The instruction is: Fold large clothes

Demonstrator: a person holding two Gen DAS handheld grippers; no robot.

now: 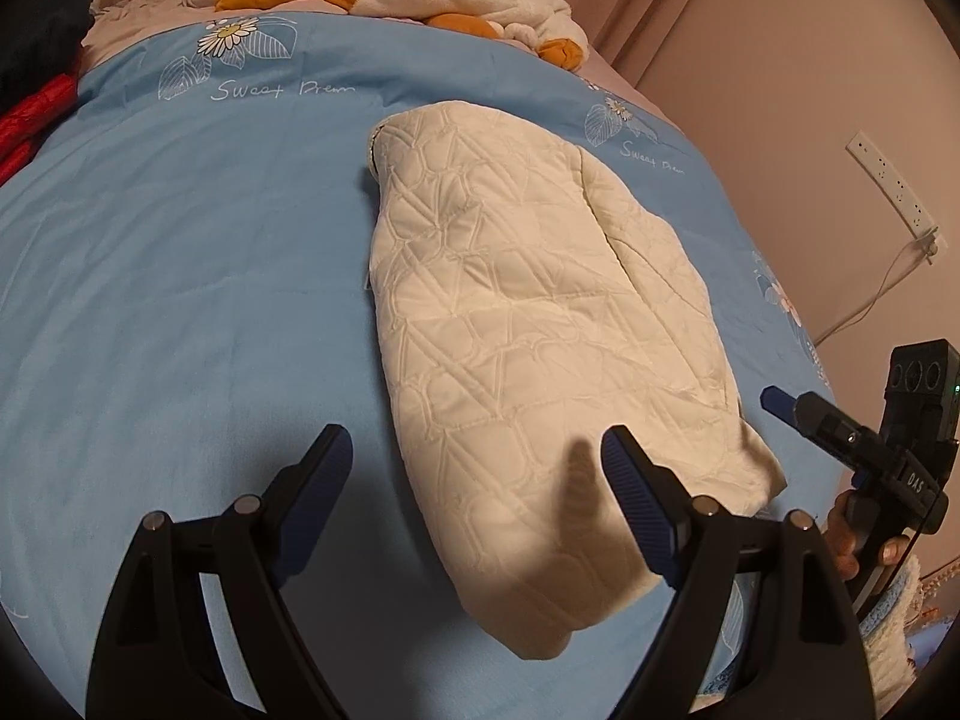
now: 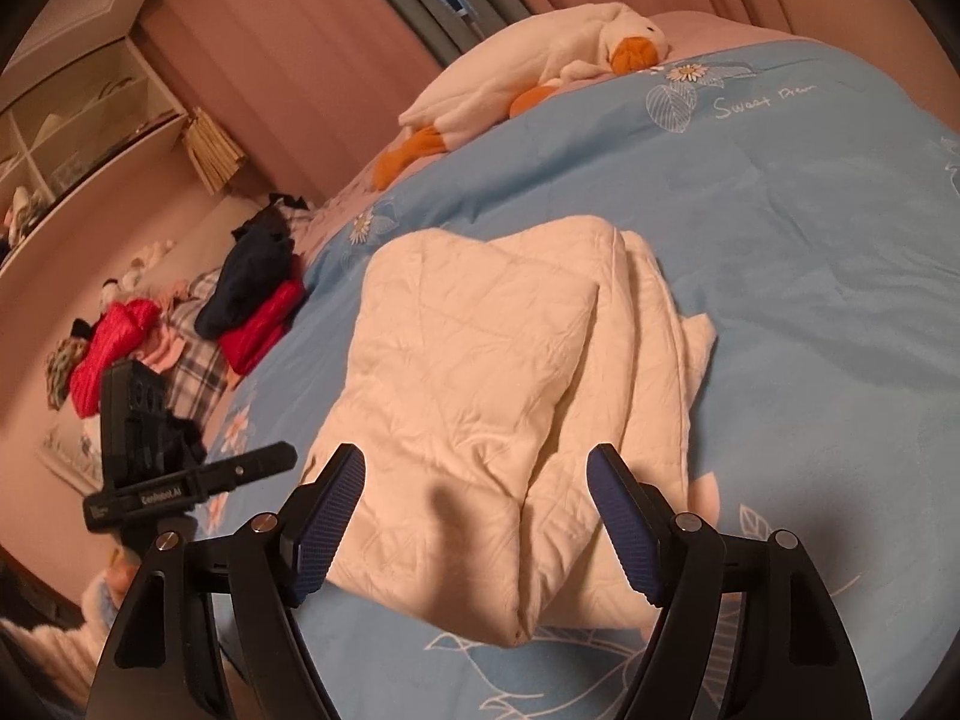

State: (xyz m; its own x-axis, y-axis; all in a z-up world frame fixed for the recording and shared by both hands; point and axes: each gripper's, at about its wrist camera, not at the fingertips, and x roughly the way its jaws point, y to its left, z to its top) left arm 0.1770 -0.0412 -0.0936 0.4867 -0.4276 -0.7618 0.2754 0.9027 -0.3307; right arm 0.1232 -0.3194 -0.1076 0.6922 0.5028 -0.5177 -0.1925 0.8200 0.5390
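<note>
I see warm, fairly dim indoor light that tints the walls pink, and the blue bedcover [image 1: 180, 276] stays evenly lit without glare. My grippers throw soft dark shadows onto the cream quilted garment [image 1: 540, 324] at the bottom of both views. Fisheye distortion bends the edges, the corners go black, and the right view is slightly soft.

Left gripper [image 1: 474, 450] and right gripper [image 2: 477, 468] gape (both empty).
</note>
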